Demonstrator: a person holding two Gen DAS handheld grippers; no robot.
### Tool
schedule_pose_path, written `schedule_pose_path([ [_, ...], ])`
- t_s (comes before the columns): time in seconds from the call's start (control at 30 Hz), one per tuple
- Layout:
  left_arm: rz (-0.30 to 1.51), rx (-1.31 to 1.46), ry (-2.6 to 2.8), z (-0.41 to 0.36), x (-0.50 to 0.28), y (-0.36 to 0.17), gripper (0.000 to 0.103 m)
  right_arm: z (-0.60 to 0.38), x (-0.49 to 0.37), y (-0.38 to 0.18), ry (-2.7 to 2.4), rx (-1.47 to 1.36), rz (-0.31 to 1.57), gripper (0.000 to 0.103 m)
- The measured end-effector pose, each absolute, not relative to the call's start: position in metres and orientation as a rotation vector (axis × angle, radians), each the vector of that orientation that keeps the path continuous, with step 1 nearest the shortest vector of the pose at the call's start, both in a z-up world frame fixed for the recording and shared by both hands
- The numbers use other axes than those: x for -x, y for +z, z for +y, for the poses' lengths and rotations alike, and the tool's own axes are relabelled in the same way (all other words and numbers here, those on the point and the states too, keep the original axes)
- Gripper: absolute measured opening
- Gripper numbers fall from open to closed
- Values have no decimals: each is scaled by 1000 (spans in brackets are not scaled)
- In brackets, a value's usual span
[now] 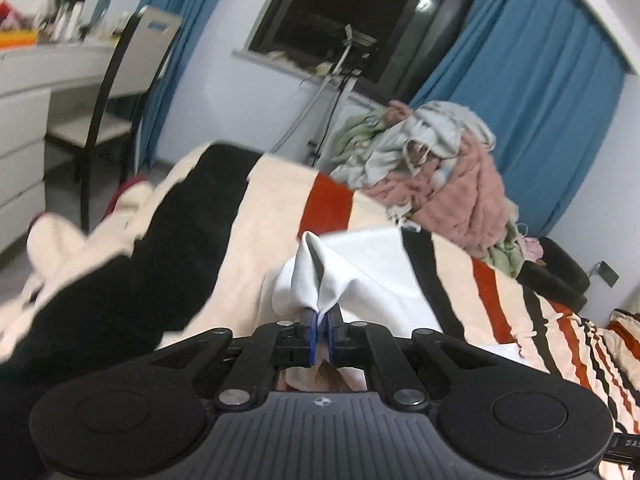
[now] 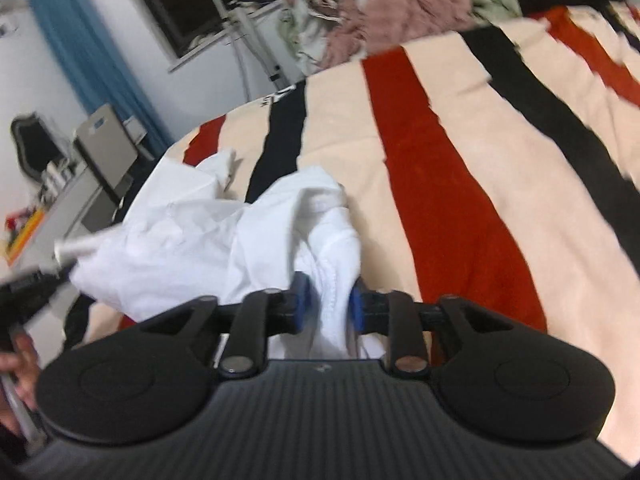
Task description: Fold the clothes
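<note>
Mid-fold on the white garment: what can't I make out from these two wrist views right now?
- White garment: kind and full outline; bunched in both views, its near part hidden by the left gripper body.
- Right gripper: cloth lies between its pads, but blur hides whether they press it.
- Clothes pile: single items, tangled and blurred.
- Dresser top: its clutter, small and blurred.
- Person's hand: cut by the left edge, right wrist view.
</note>
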State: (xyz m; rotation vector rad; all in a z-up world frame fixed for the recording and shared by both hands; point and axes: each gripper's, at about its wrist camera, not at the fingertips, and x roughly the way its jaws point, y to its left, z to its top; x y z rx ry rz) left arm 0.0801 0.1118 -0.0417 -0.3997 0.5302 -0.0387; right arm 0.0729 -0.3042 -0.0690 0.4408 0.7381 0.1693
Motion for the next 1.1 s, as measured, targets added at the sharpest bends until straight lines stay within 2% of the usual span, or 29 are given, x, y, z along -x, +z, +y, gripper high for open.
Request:
schedule_pose_path([
  [0.13, 568, 372, -16, 110, -72, -44, 18, -319, -58, -65, 163, -562, 698, 56],
  [0.2, 586, 356, -10, 108, -62, -45, 37, -332, -58, -66, 155, -641, 670, 58],
  [0.27, 599, 337, -1, 107, -54, -44, 47, -343, -57, -70, 146, -725, 645, 58],
  [0.4, 572, 265, 29, 95, -26, -39, 57, -357, -69, -84, 141, -866, 646, 57],
  [0.5, 518, 226, -21, 80, -5, -35, 60, -352, -84, -93, 188, -898, 660, 56],
  [0.53, 503, 210, -52, 72, -3, -34, 60, -349, -90, -96, 205, -902, 665, 52],
  [0.6, 471, 179, -118, 55, 2, -31, 60, -343, -102, -100, 192, -880, 682, 32],
  [0.63, 462, 173, -160, 48, 3, -32, 60, -340, -108, -102, 190, -872, 692, 15],
  [0.87, 465, 233, -453, 2, 5, -40, 59, -317, -96, -71, 390, -819, 552, 12],
  [1.1, 526, 429, -677, -23, -12, -63, 58, -300, -75, -50, 600, -824, 501, 12],
])
